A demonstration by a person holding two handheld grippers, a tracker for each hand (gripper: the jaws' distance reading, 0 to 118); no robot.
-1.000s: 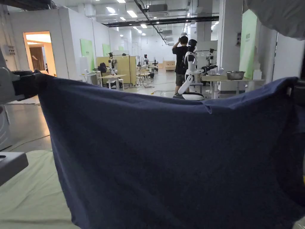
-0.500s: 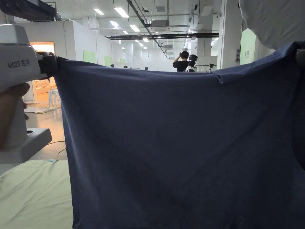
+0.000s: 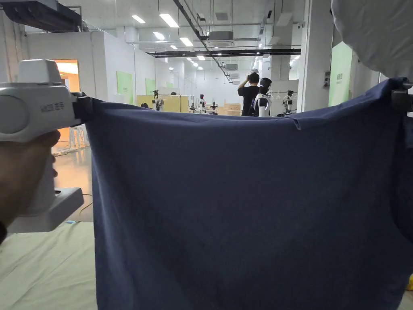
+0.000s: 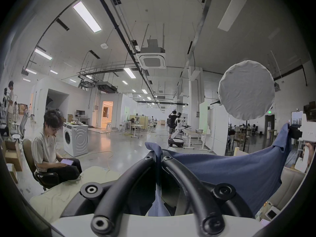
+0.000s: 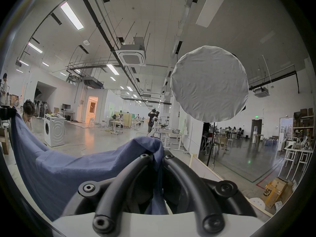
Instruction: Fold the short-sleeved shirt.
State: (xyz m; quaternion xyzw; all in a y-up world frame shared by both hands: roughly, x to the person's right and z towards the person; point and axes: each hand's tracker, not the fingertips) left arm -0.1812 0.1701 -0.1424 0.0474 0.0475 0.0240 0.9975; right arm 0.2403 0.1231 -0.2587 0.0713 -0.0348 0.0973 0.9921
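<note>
A dark blue short-sleeved shirt (image 3: 242, 210) hangs spread in the air in front of me, stretched between both grippers. My left gripper (image 3: 82, 109) pinches its top left corner, held by a hand at the left of the head view. My right gripper (image 3: 399, 99) pinches the top right corner at the frame's edge. In the left gripper view the black jaws (image 4: 158, 157) are closed on a fold of the shirt (image 4: 222, 170). The right gripper view shows its jaws (image 5: 157, 155) closed on bunched blue cloth (image 5: 77, 165). The shirt's lower part hangs down out of frame.
A pale green covered table (image 3: 44, 270) lies below the shirt. A person sits on a chair (image 4: 49, 148) to the left of the table, near a washing machine (image 4: 75, 138). A round white lamp diffuser (image 5: 209, 85) hangs high at the right. Farther off a person stands beside a white robot (image 3: 260, 99).
Both grippers have lifted the shirt higher, so its top edge now covers more of the room. The left gripper and hand have come closer into the head view.
</note>
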